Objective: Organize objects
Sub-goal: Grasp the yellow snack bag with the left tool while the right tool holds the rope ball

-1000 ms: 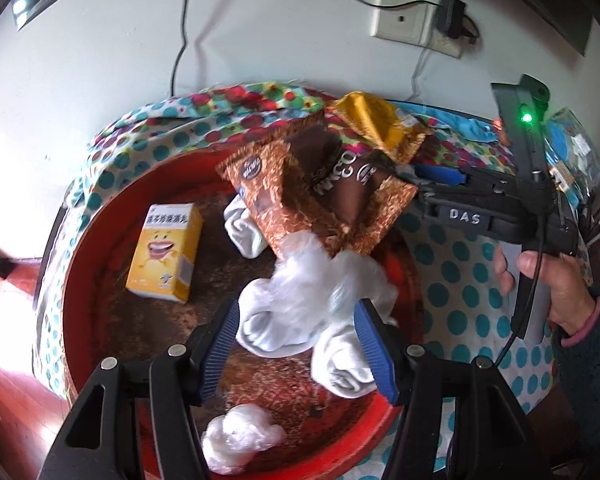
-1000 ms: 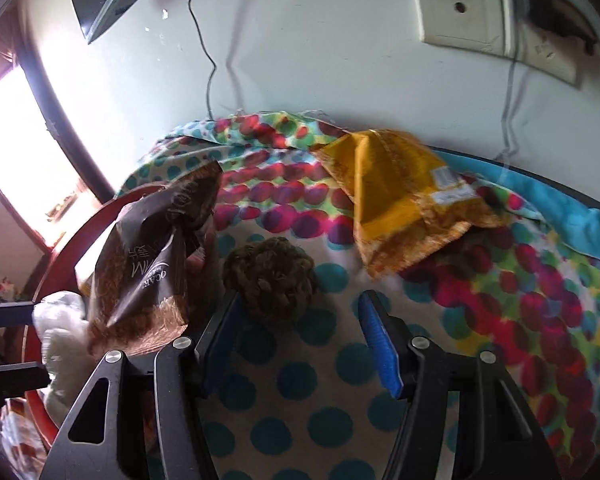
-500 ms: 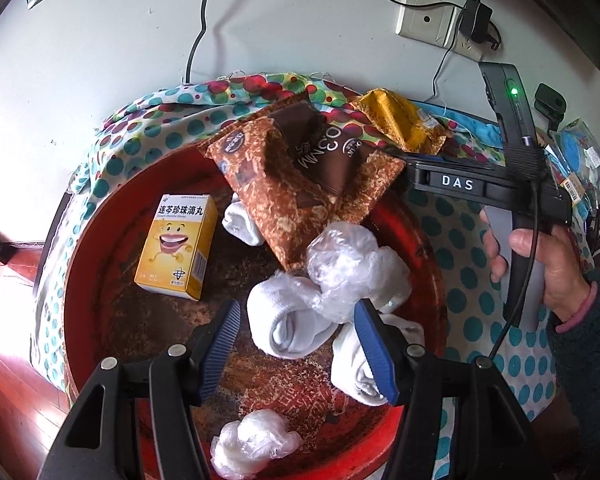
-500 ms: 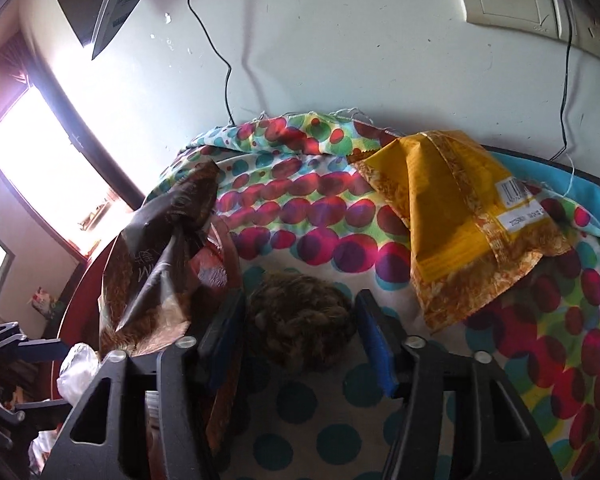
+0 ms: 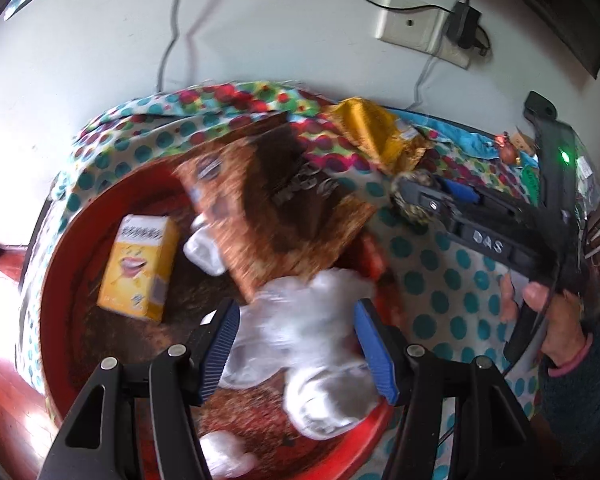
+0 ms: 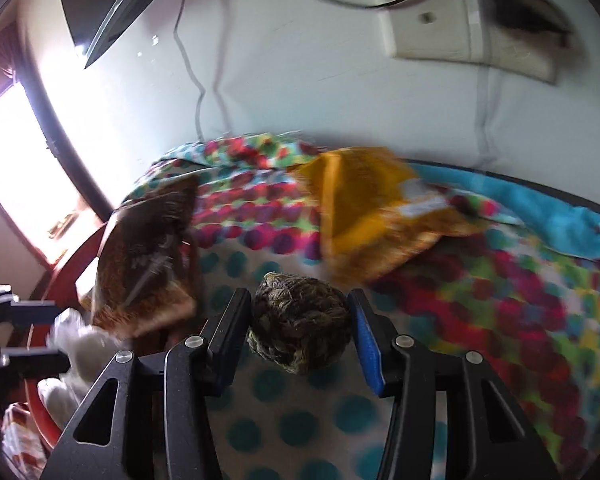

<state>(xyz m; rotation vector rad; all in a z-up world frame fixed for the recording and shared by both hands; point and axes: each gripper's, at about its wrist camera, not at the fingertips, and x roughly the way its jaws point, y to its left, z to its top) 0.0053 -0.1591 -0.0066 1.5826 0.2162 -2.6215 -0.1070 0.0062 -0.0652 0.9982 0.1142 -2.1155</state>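
My right gripper (image 6: 298, 330) is shut on a brown-green yarn ball (image 6: 298, 322) and holds it over the dotted cloth; the ball also shows in the left wrist view (image 5: 414, 196). My left gripper (image 5: 296, 344) is open above a red basin (image 5: 72, 240), its fingers on either side of crumpled clear plastic (image 5: 308, 312) and white socks (image 5: 328, 396). A brown snack bag (image 5: 284, 208) leans on the basin's far rim. A yellow box (image 5: 140, 264) lies in the basin at the left.
A yellow-orange packet (image 6: 364, 208) lies on the polka-dot cloth (image 6: 500, 300) near the wall. A blue cloth (image 6: 560, 220) is at the far right. A wall socket (image 5: 412, 28) and cables are behind. Another plastic wad (image 5: 224, 456) lies in the basin's near edge.
My right gripper has closed on the yarn ball and lifted it slightly. My left gripper has moved closer over the plastic and socks, still open.
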